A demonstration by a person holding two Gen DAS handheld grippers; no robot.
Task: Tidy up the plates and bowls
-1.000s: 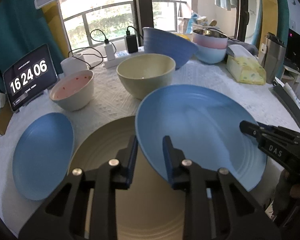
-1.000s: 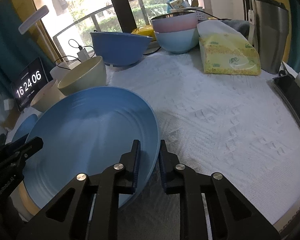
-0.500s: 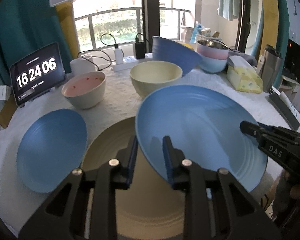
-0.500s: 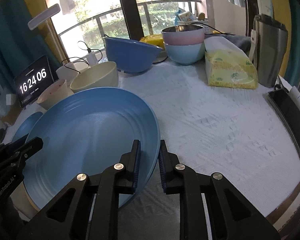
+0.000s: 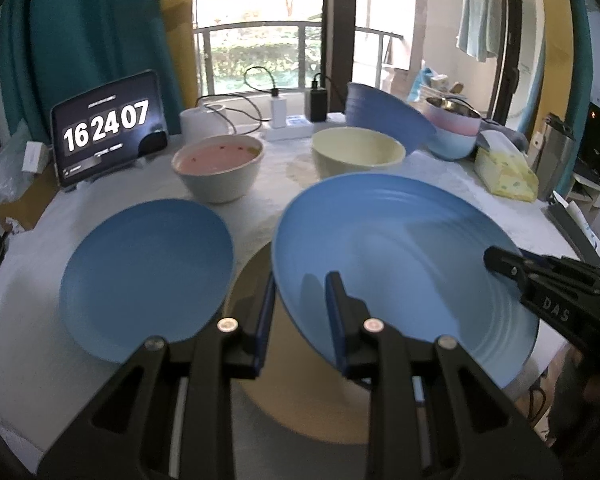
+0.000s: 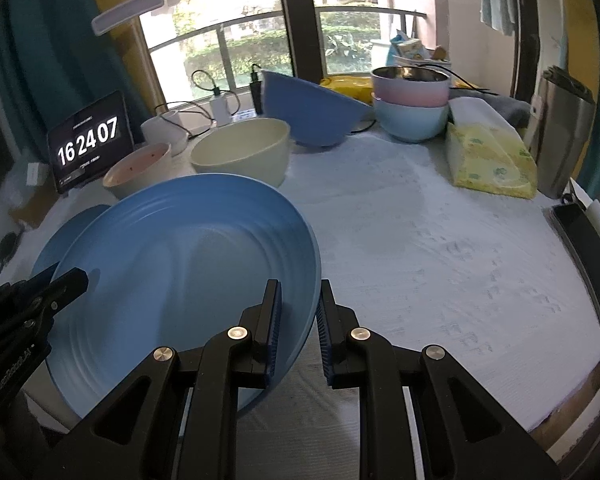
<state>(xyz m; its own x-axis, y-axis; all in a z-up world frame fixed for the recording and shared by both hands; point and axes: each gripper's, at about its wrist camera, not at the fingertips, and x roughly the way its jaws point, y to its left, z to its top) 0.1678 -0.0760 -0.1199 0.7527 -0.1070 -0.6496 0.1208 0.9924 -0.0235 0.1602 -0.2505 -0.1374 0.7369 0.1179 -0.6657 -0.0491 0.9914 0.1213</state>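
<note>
Gripping opposite edges of a large round blue plate [image 5: 400, 256], both grippers hold it tilted above a large beige plate [image 5: 300, 392] that lies on the white-clothed table [image 6: 440, 248]. The left gripper [image 5: 300, 312] has its fingers clamped on the plate's near-left rim; the right gripper [image 6: 298, 320] has its fingers clamped on the near-right rim. Left of them, a smaller blue plate [image 5: 148, 276] lies flat on the cloth. Behind stand a pink-lined cream bowl [image 5: 218, 172], a pale yellow bowl [image 5: 358, 156], a tilted dark blue bowl [image 5: 384, 116] and a pink bowl stacked in a light blue bowl [image 6: 412, 112]. A tablet clock [image 5: 108, 128] leans at the back left.
</note>
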